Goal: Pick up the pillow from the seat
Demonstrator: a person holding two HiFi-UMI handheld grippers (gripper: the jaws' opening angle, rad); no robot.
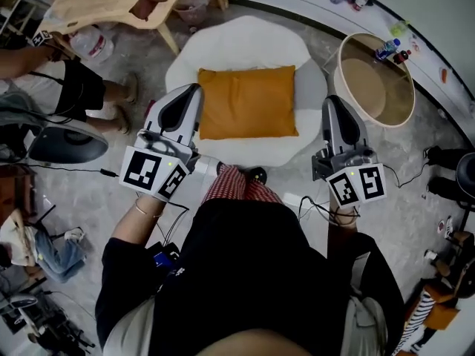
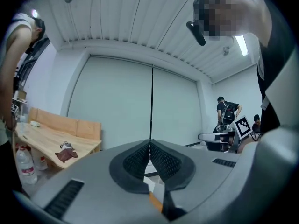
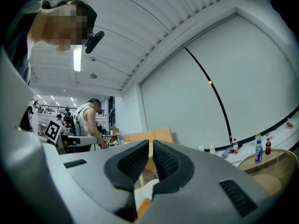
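An orange pillow (image 1: pixel 247 101) lies flat on a white round seat (image 1: pixel 245 43) in the head view. My left gripper (image 1: pixel 194 89) is held level at the pillow's left edge, beside it and not gripping it. My right gripper (image 1: pixel 332 101) is a little off the pillow's right edge, over the seat's rim. In the left gripper view the left gripper (image 2: pixel 150 143) has its jaws together with nothing between them, and a sliver of orange pillow (image 2: pixel 155 200) shows below. The right gripper (image 3: pixel 150 143) is likewise shut and empty, above a sliver of the pillow (image 3: pixel 142 204).
A light wooden table (image 1: pixel 111 2) stands at the back left with a water bottle (image 1: pixel 93 43) under it. A person (image 1: pixel 74 87) sits at the left. A round beige tub (image 1: pixel 375 80) stands right of the seat, with bottles (image 1: pixel 390 49) on its far rim.
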